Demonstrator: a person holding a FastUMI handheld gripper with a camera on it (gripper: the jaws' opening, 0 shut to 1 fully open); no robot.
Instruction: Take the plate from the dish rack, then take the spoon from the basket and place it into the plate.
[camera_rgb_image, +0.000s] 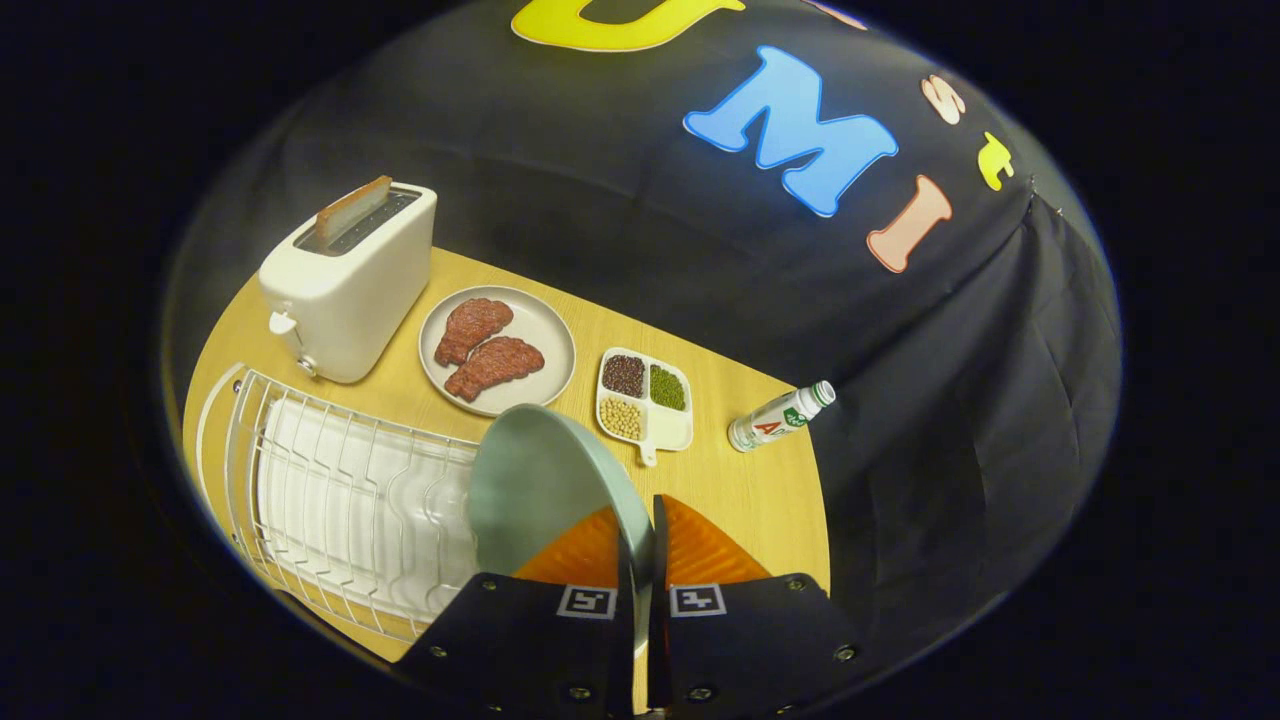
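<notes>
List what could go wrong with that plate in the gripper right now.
1. The gripper pinches the pale green plate by its rim alone, held on edge; it might slip or swing.
2. The plate hangs beside the dish rack, so lowering it carelessly could snag the wires.

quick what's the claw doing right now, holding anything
claw: shut on the pale green round plate, both fingers pinching its rim, plate held on edge beside the white wire dish rack.

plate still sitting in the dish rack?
No. The hand-held gripper is shut on the rim of the pale green plate, holding it on edge clear of the dish rack, above the table.
</notes>
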